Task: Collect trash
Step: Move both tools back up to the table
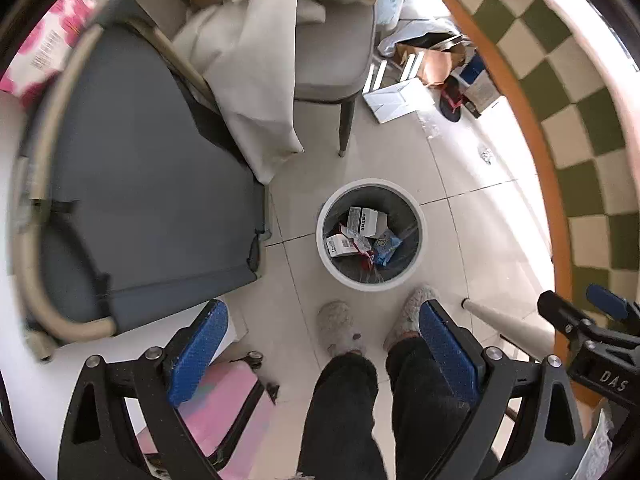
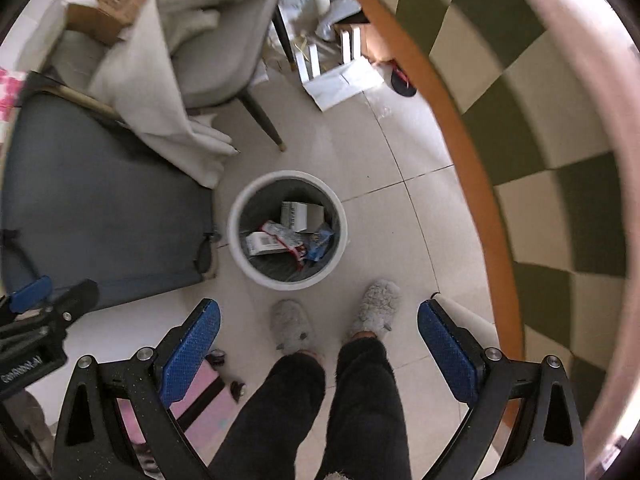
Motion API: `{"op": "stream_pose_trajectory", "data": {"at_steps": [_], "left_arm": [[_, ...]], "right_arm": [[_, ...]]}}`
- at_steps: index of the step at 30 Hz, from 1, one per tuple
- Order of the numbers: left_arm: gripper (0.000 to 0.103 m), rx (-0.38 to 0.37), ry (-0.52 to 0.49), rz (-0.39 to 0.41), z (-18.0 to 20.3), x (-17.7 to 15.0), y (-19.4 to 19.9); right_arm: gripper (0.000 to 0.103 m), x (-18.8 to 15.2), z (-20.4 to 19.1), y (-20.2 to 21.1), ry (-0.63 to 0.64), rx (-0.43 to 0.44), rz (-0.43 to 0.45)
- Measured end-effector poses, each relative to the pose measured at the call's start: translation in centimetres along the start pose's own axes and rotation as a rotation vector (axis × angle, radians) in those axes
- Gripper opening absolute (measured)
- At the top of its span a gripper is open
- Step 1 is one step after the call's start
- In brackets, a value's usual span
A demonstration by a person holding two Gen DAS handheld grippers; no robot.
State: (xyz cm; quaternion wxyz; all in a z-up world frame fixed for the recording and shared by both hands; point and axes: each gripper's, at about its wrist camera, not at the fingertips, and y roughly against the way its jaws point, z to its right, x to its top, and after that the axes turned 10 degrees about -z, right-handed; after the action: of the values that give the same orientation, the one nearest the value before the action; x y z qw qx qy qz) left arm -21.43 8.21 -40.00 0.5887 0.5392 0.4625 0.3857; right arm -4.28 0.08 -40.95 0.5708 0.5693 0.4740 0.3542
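At the far left a dark grey folding cot (image 1: 144, 168) with a pale tube frame fills much of the floor; its corner comes just beside the bin. A beige cloth (image 1: 256, 80) hangs from a grey chair (image 1: 332, 56) and drapes over the cot's upper edge, and one chair leg (image 1: 345, 128) stands on the tiles above the bin.

Both pairs of tongs point straight down from above. The left tongs (image 1: 322, 354) are spread wide with nothing between their blue pads; the right tongs (image 2: 318, 350) are likewise wide open and empty. Between each pair show the person's dark trouser legs (image 1: 384, 400) and fluffy grey slippers (image 1: 340, 328), toes close to the bin's near rim.

The white round bin (image 1: 326, 256) stands on pale floor tiles (image 1: 460, 240), and the trash sits inside it: small white boxes (image 1: 366, 220), a red-and-white wrapper (image 1: 356, 246) and a blue packet (image 1: 386, 246).

To the right of the bin the tiles lie bare up to the orange edge (image 1: 516, 120) of a round table covered in a green-and-cream checked cloth (image 1: 580, 140). A pale table leg (image 1: 504, 324) slants down just beside the right slipper. Further back, under that edge, lie white boxes (image 1: 398, 100) and brown paper (image 1: 436, 64).
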Motion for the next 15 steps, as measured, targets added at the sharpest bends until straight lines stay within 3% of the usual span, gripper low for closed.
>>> {"op": "stream_pose_trajectory", "data": {"at_steps": [9, 15], "left_arm": [[0.098, 0.049, -0.003, 0.104, -0.4, -4.2, 10.8], [0.098, 0.065, 0.000, 0.213, 0.8, -4.0, 16.3]], "right_arm": [[0.100, -5.1, -1.2, 11.7, -0.004, 0.075, 0.079], [0.100, -6.1, 0.0, 17.7, -0.041, 0.165, 0.151]]}}
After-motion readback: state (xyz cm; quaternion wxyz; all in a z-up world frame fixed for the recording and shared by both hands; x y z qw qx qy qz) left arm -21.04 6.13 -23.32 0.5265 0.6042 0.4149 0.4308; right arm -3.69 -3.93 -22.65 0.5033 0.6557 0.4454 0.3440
